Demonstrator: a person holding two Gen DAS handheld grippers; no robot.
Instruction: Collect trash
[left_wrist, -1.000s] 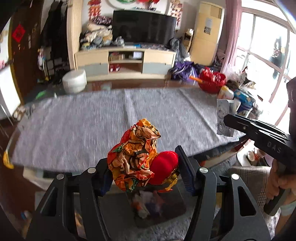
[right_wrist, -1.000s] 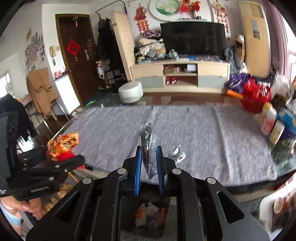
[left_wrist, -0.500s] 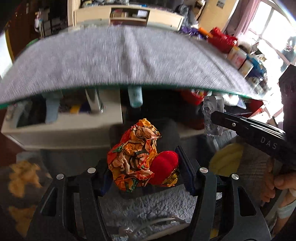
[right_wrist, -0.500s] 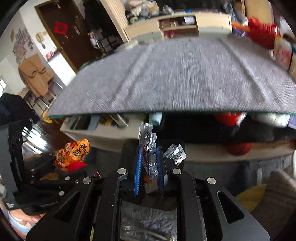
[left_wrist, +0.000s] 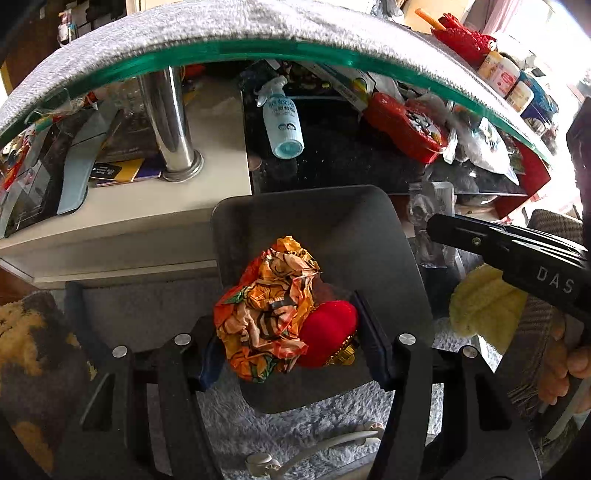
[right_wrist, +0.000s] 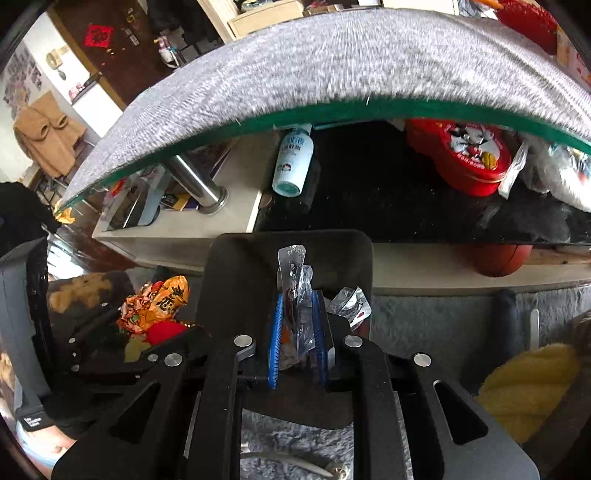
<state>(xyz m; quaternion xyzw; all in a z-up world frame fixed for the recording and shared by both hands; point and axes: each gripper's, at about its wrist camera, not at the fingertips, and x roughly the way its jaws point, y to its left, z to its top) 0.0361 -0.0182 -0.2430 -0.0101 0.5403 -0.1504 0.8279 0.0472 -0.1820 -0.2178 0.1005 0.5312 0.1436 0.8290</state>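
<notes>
Bin (left_wrist: 258, 221) mouth sits open below both loads, its far rim at twelve o'clock under the glass table edge (left_wrist: 295, 51). Left gripper (left_wrist: 286, 332) clamps an orange wrapper (left_wrist: 266, 302) and red ball (left_wrist: 327, 332); right gripper (right_wrist: 297, 332), at three o'clock, pinches clear packets (right_wrist: 295, 288).

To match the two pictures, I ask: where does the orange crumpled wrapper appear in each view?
Left wrist view: the orange crumpled wrapper is at the lower centre, gripped in the left tongs over the dark bin.
Right wrist view: it is at the left, beside the bin.
Shared landmark: the pale blue bottle under the glass table.
</notes>
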